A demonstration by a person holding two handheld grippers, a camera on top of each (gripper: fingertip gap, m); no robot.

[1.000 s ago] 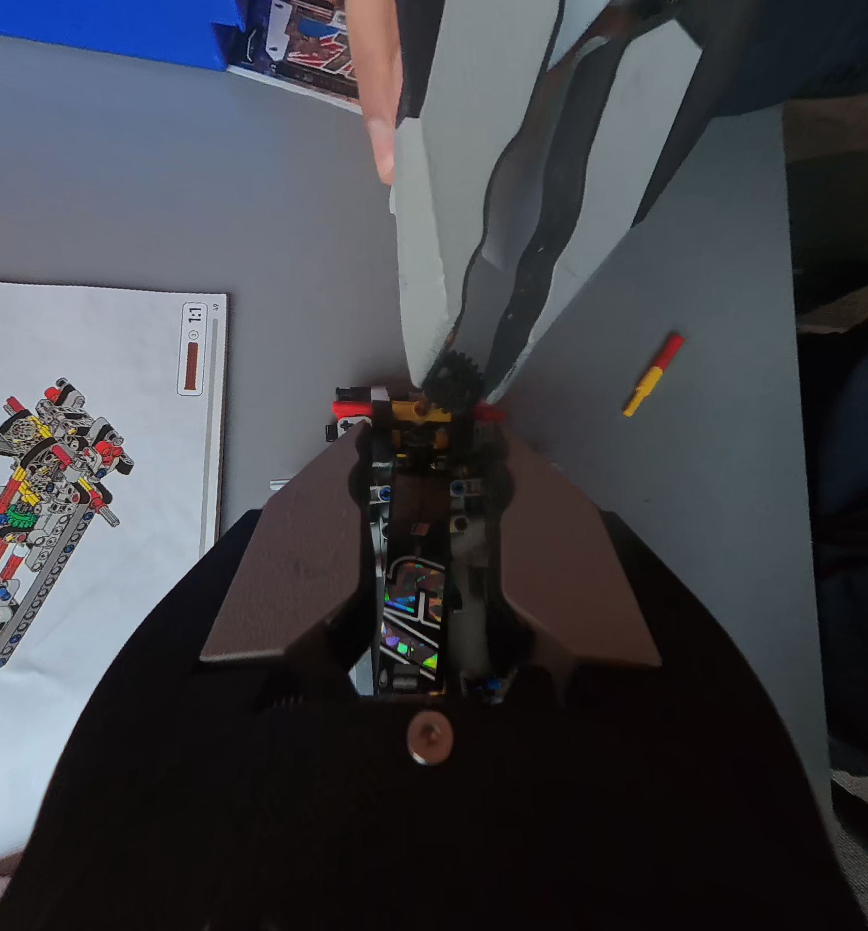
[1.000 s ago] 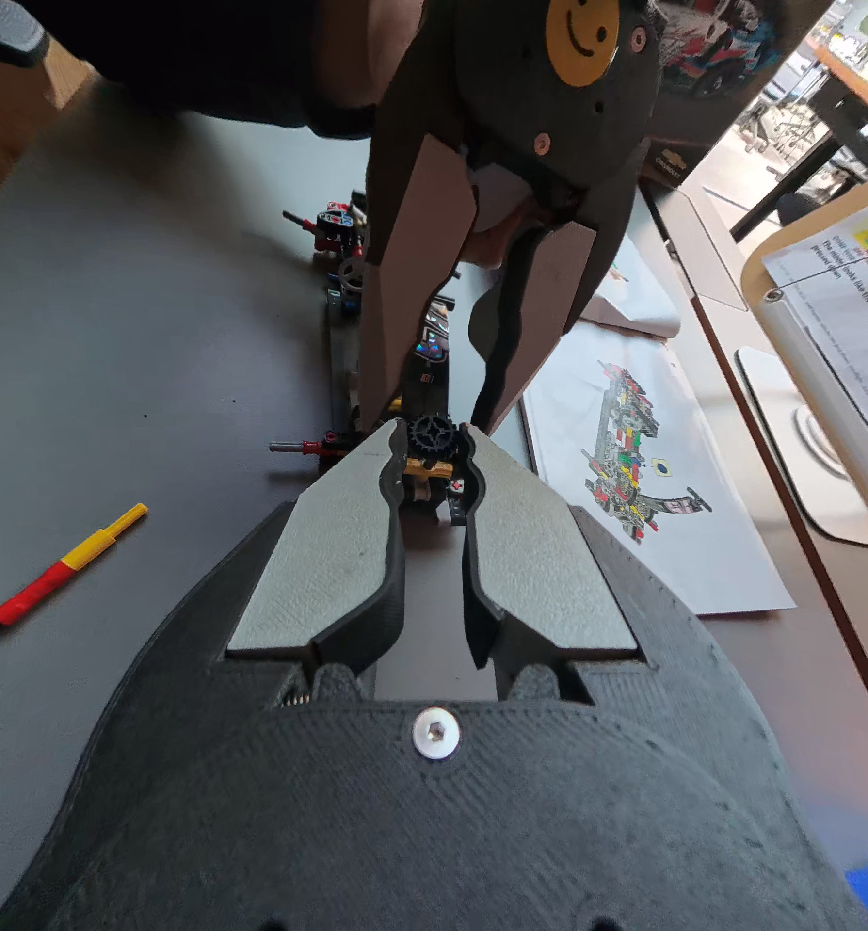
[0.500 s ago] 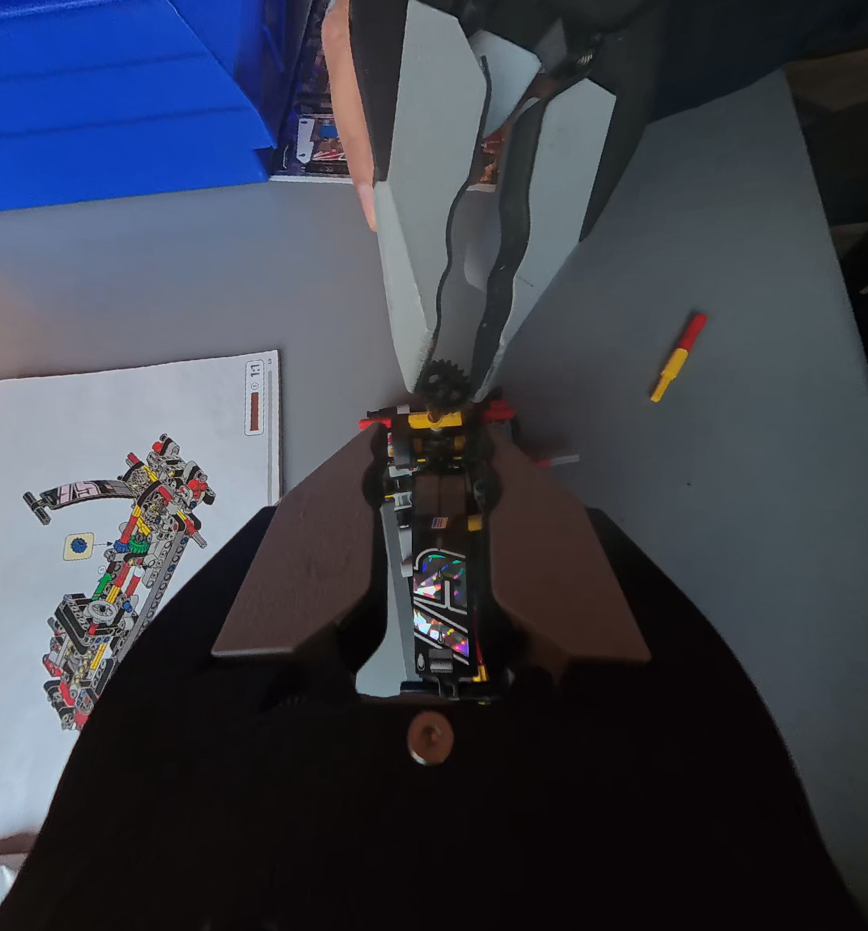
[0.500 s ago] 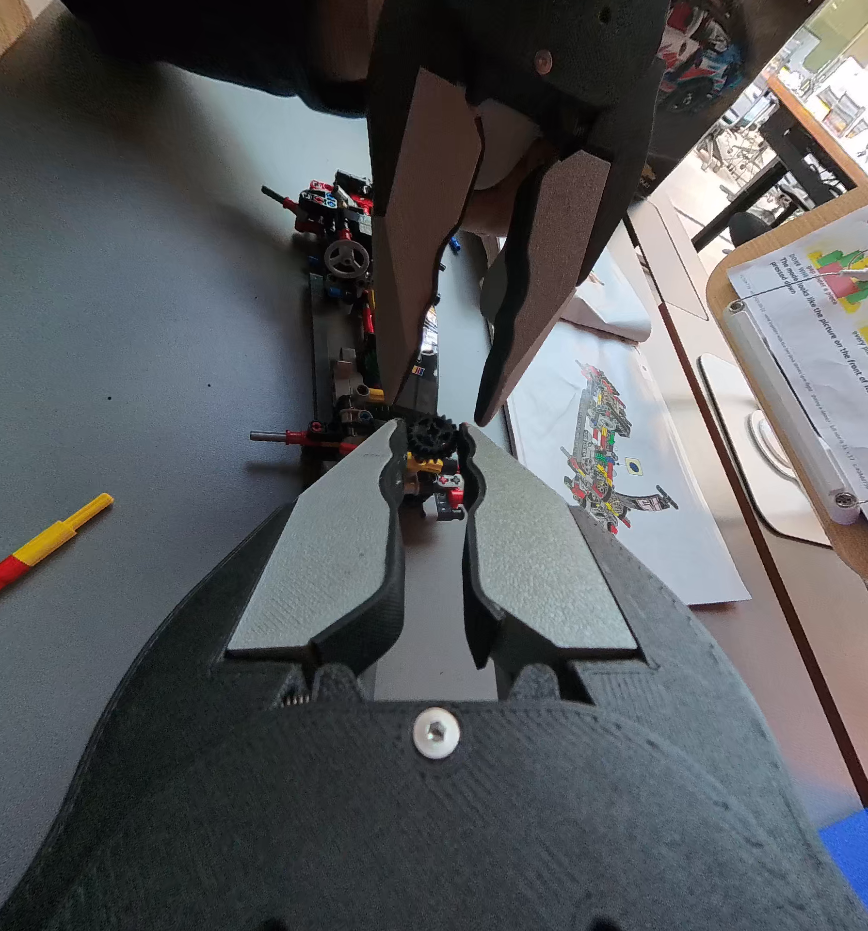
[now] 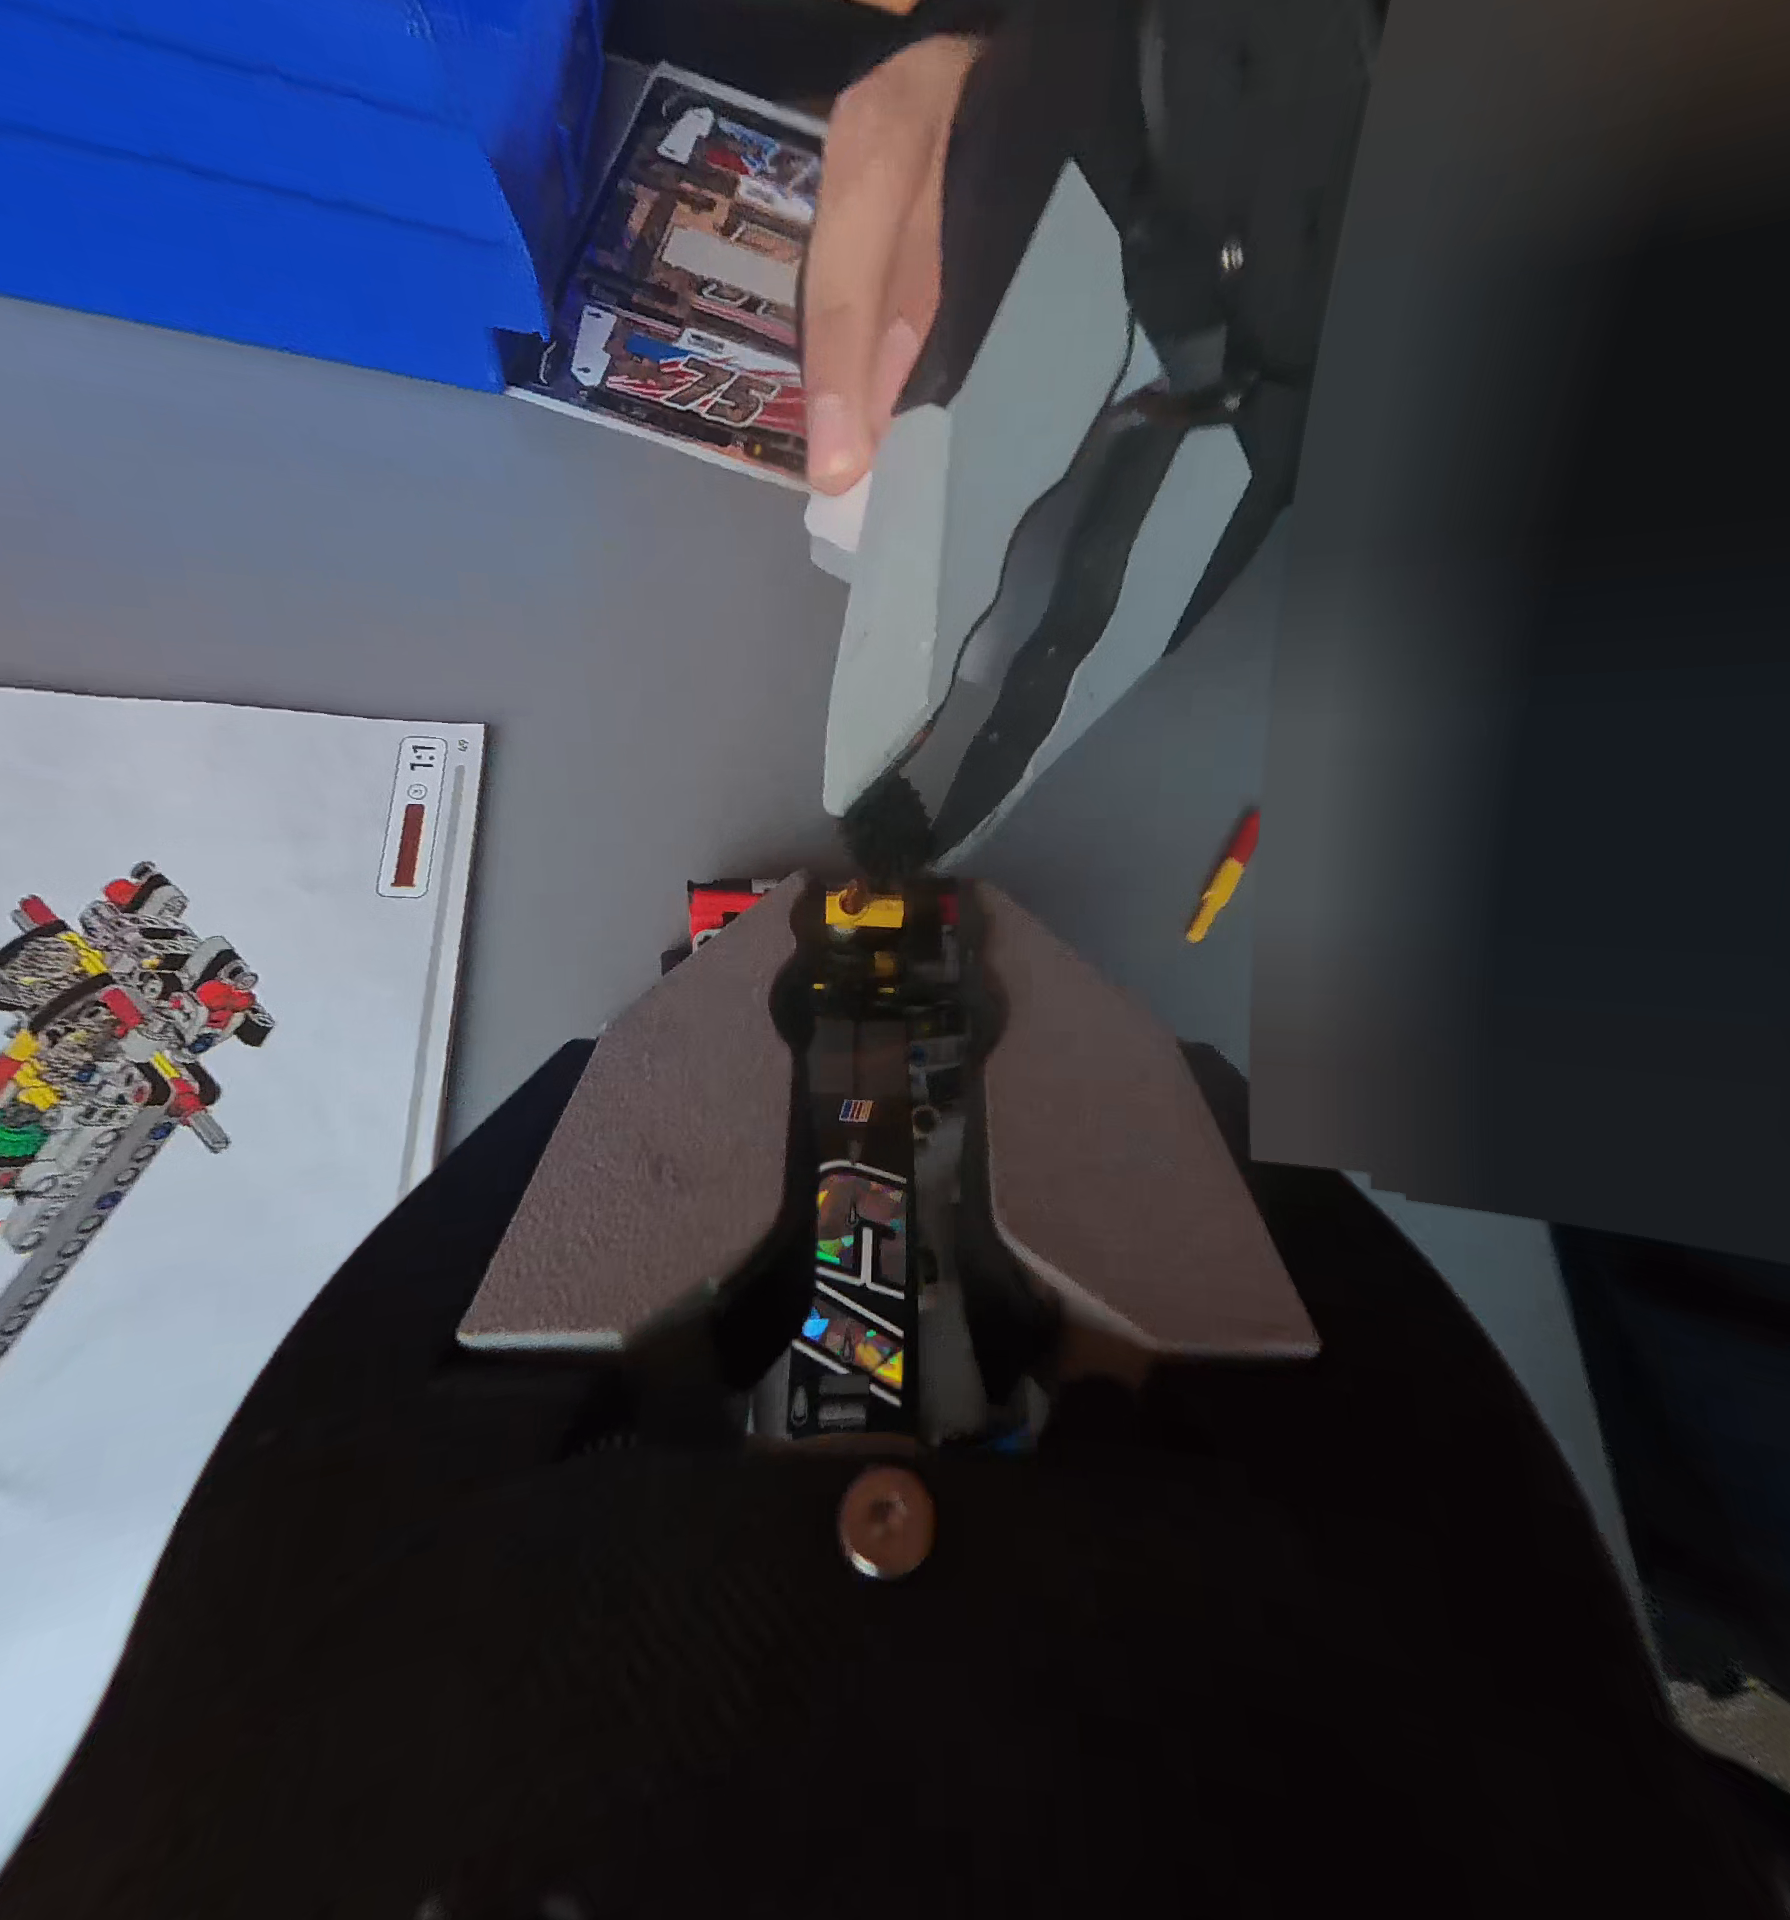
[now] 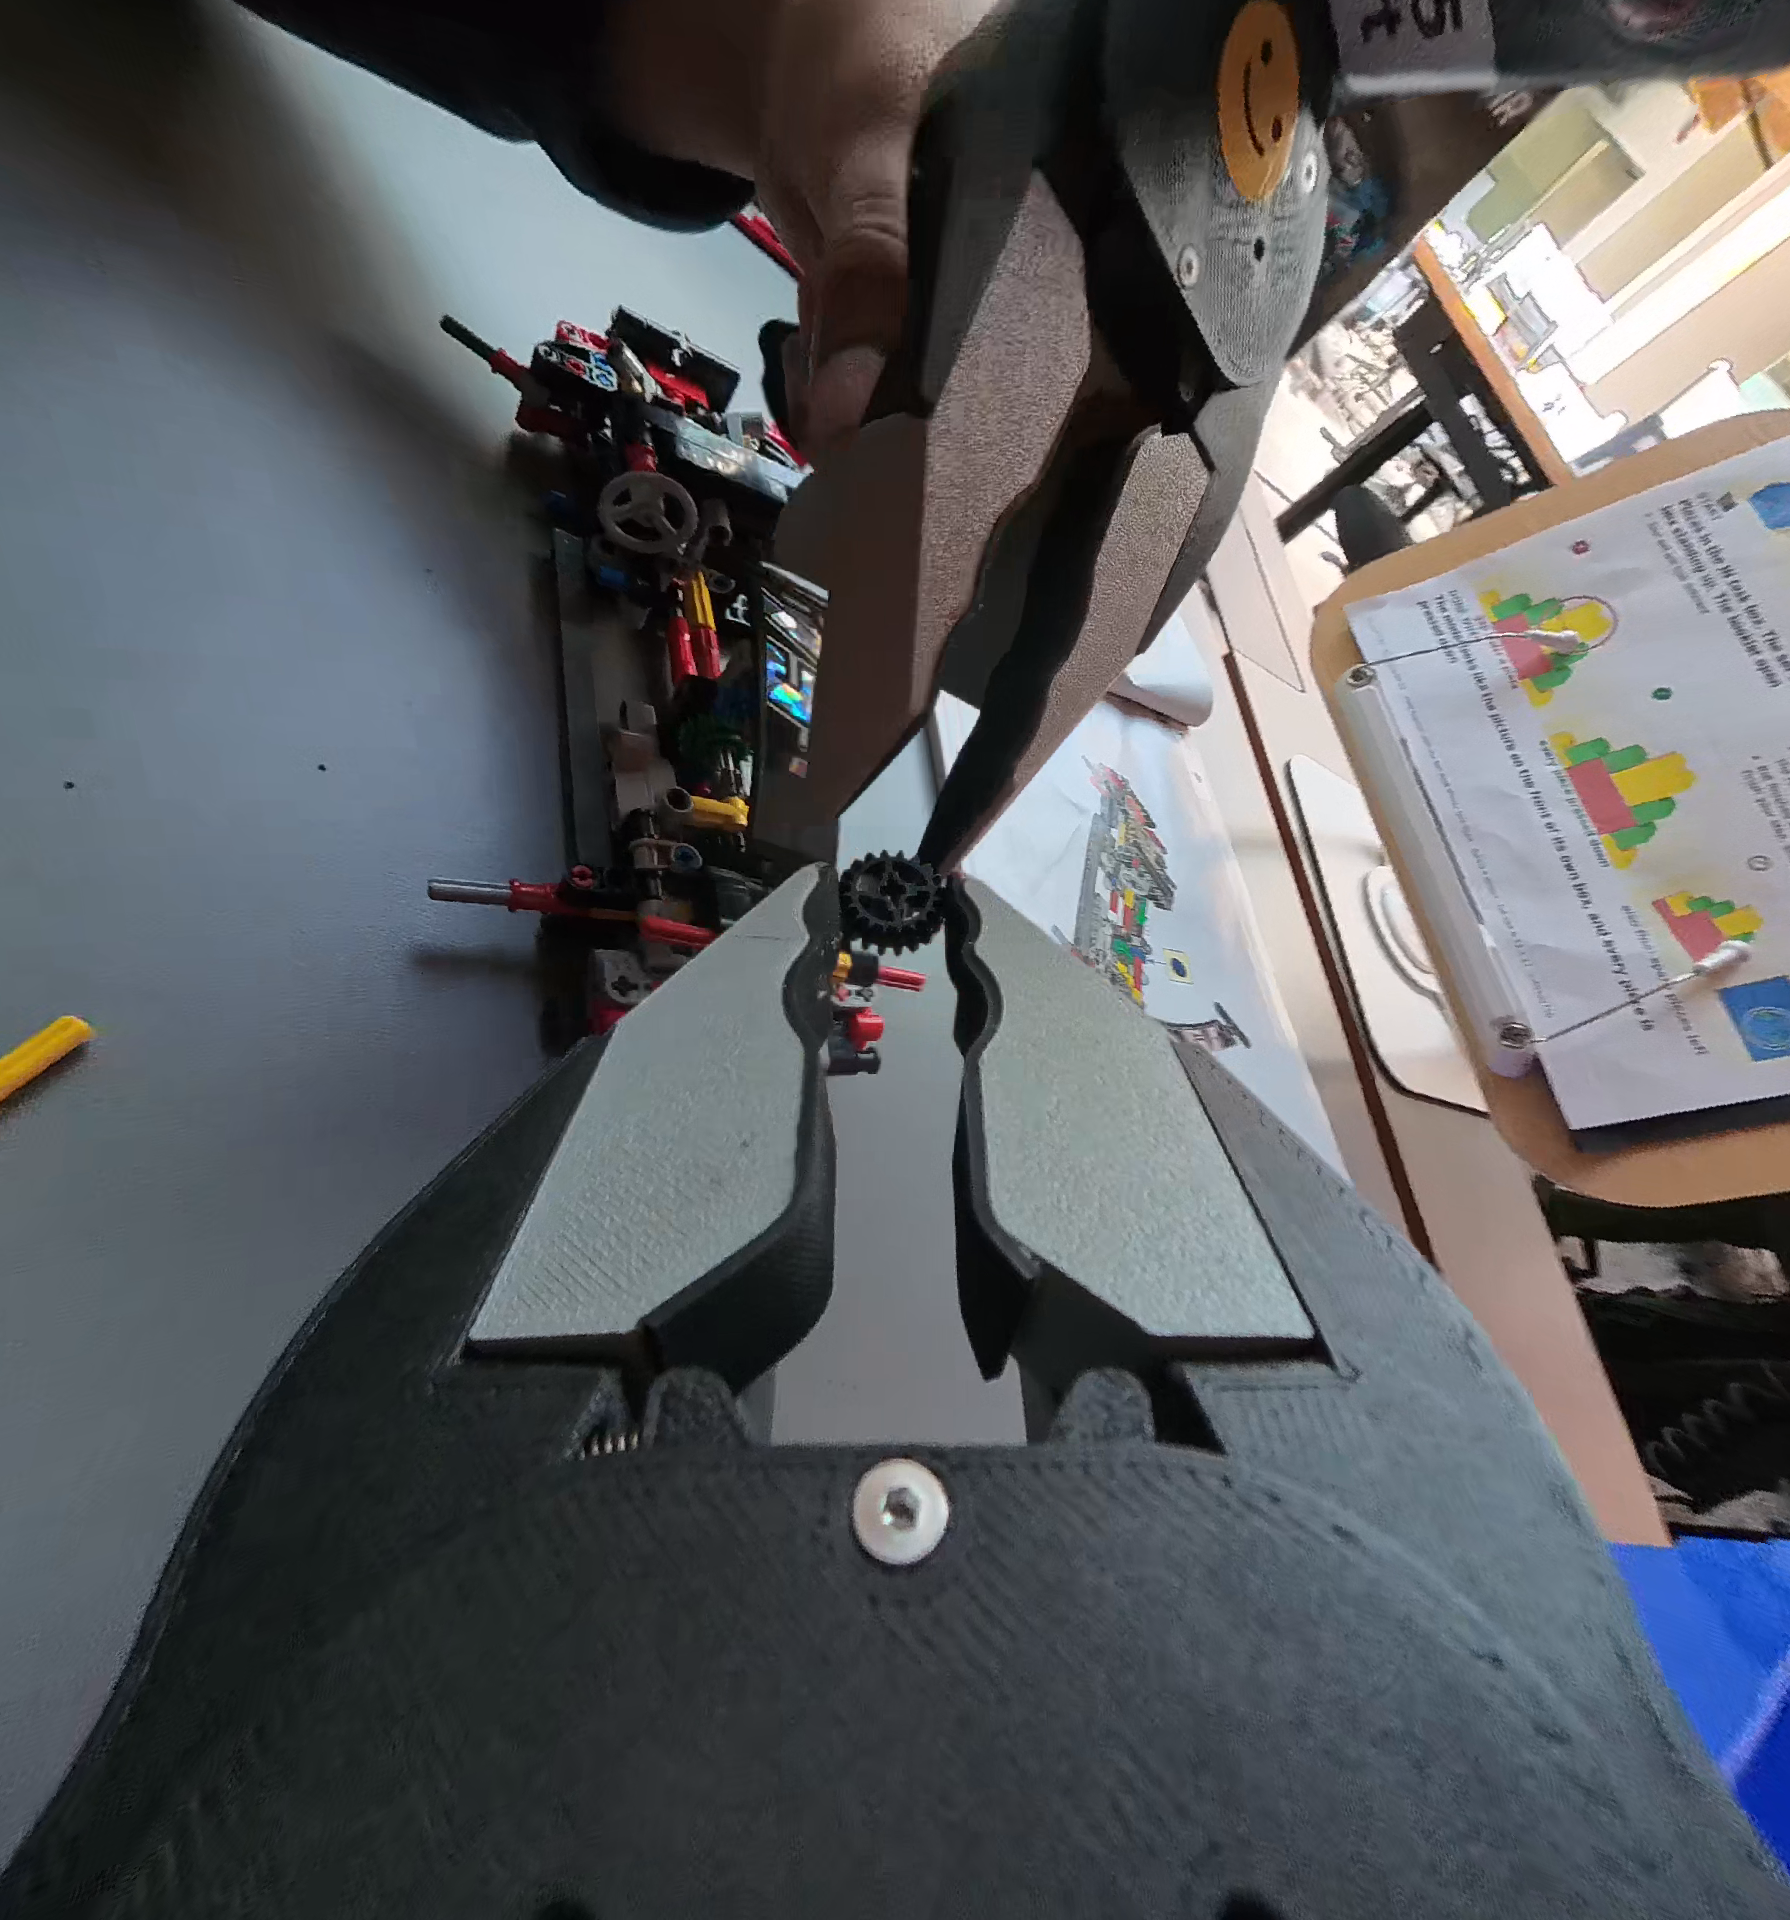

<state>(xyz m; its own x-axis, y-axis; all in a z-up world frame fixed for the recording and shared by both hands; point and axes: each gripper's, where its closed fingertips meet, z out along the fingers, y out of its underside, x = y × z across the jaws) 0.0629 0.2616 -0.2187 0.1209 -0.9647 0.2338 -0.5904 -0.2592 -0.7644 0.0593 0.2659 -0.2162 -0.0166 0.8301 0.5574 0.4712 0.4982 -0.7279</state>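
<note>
Right wrist view: a small black gear (image 6: pixel 889 900) sits pinched at the fingertips of the right gripper (image 6: pixel 891 906); it looks light, rigid and toothed, best held across its rim. The left gripper (image 5: pixel 875 940) clamps the long toy car chassis (image 6: pixel 662 665) by its sides. Grey worktop (image 6: pixel 195 623), instruction sheet (image 5: pixel 195 935), blue bin (image 5: pixel 226 177).

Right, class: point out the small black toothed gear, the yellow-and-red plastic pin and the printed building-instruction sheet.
Small black toothed gear (image 6: pixel 889 902): right wrist view, hub.
Yellow-and-red plastic pin (image 5: pixel 1219 881): left wrist view, mid-shaft.
Printed building-instruction sheet (image 5: pixel 278 935): left wrist view, blank margin.
</note>
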